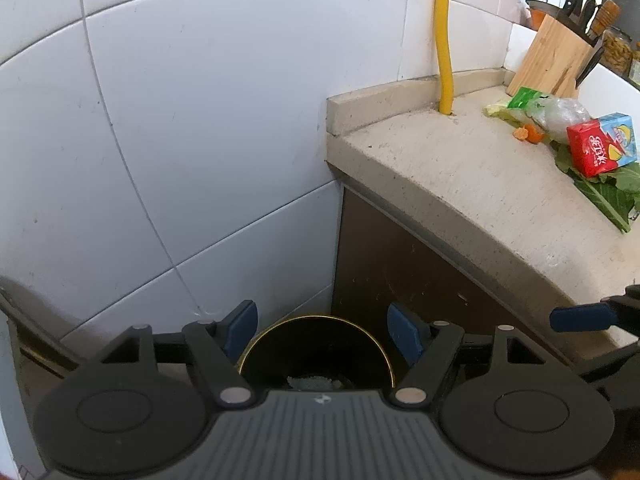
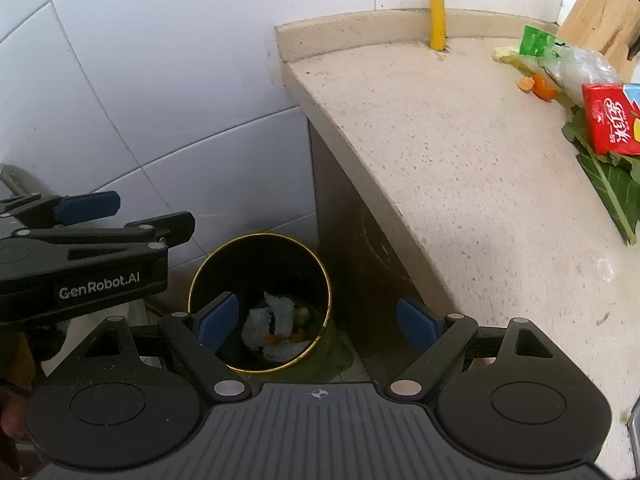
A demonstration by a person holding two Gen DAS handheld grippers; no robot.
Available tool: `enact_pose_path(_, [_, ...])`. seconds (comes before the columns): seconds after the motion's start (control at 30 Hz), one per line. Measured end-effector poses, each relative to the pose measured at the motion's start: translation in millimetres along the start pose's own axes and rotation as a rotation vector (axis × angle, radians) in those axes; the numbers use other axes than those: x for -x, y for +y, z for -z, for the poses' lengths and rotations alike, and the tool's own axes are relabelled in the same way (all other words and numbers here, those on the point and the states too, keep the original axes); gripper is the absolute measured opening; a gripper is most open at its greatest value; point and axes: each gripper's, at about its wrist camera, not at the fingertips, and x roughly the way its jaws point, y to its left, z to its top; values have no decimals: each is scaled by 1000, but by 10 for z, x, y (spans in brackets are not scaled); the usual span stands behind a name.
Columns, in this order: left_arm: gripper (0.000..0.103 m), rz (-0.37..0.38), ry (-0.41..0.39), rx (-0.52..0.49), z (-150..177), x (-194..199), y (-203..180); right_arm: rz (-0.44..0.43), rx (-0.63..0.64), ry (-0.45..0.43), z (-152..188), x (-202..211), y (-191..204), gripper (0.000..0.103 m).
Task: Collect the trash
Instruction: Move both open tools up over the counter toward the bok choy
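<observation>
**Two open grippers above a bin beside a kitchen worktop**

A white tiled wall (image 1: 180,120) fills the left of both views. Against it stands a speckled beige stone worktop (image 2: 460,168), with a yellow pipe (image 1: 445,40) rising from its back edge. On the floor in the corner between wall and cabinet sits a round black waste bin with a gold rim (image 2: 260,264); inside it lie crumpled white paper and small orange scraps (image 2: 276,328).

The left gripper (image 1: 322,330) hangs over the bin, its jaws set apart with nothing between them. The right gripper (image 2: 318,320) is also above the bin, its jaws wide and empty; the left gripper shows at the left edge of its view.

At the far right of the worktop the remaining trash lies in a cluster: large green leaves (image 2: 612,184), a red and blue drink carton (image 1: 600,144) resting on them, a crumpled clear plastic bag with a green label (image 1: 556,110), and orange carrot pieces (image 1: 528,133). A wooden knife block (image 1: 552,56) stands just behind.
</observation>
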Motion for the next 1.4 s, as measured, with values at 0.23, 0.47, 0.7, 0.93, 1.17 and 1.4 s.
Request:
enact_pose_path(0.23, [70,8,-13,6,3,19,-3,-28,19,-6,-48,1,-49,91])
enact_pose_path(0.47, [71,24,-41,26,9,78,19,-41,25,-12,-81,5,-137,91])
enact_pose_path(0.7, [71,79,-65,78,-33,136,-35,-75,-7,-28,-87,54,-324,90])
enact_pose_path(0.93, [72,135,-109,122,-225,198,-154,-82,-16,-101,-144,304,-459,90])
enact_pose_path(1.17, [74,187,-144,98,-546,167,-452,-42,-48,-198,-260,555,-778,91])
enact_pose_path(1.4, [74,256,-131,12,-830,-36,-945,53,-152,-244,-269,661,-1351,91])
